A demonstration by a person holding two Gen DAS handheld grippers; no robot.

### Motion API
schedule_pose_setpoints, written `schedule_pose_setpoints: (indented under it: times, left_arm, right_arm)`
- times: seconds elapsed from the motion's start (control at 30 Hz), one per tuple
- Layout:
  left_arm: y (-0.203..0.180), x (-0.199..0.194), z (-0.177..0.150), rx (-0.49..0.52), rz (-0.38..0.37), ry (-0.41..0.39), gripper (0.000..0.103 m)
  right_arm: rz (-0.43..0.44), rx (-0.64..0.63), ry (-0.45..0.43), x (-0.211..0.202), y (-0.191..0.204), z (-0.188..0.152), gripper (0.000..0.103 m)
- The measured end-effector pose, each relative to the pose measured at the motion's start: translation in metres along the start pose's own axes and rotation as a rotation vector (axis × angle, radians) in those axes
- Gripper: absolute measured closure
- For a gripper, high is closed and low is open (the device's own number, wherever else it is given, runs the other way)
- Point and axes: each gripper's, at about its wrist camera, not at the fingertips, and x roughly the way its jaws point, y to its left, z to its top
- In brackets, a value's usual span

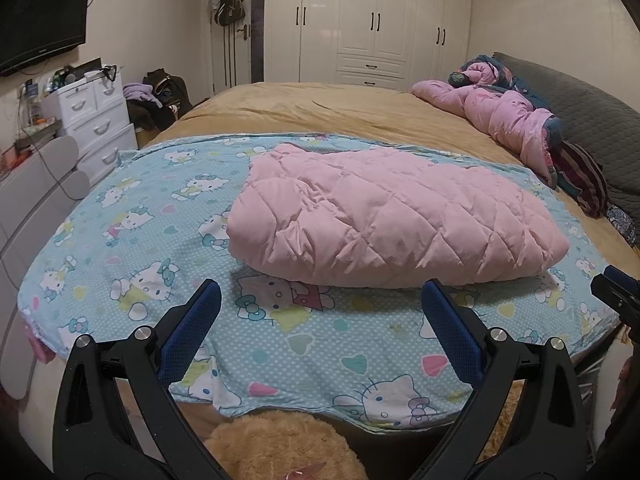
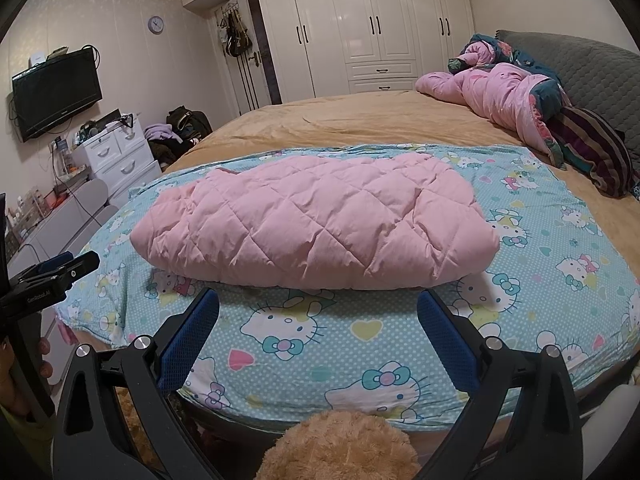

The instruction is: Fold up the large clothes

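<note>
A pink quilted jacket [image 1: 384,212] [image 2: 320,224] lies folded into a thick bundle on a blue cartoon-cat sheet [image 1: 168,240] [image 2: 532,240] at the near end of the bed. My left gripper [image 1: 320,292] hovers open just short of the bundle's near edge, its blue pads [image 1: 192,328] wide apart and empty. My right gripper [image 2: 318,300] is likewise open and empty in front of the bundle. The right gripper's tip [image 1: 616,292] shows at the right edge of the left wrist view; the left gripper [image 2: 56,272] shows at the left edge of the right wrist view.
A tan bedspread [image 1: 320,108] covers the far bed. A crumpled pink duvet [image 2: 504,100] and a striped pillow [image 2: 592,152] lie by the grey headboard [image 2: 588,68]. White drawers [image 1: 96,120] stand left of the bed. A brown plush toy [image 2: 340,448] sits below the bed's near edge.
</note>
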Motion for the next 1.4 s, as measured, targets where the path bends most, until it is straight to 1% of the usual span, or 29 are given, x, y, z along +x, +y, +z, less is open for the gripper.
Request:
schedule_pose_setpoints:
  times: [1.4]
  left_arm:
    - [0.0,-0.0018,-0.0004,0.006,0.005,-0.003,0.009]
  right_arm:
    - [-0.002,0.003,0.001,-0.0043,0.0005,-0.0014,0.004]
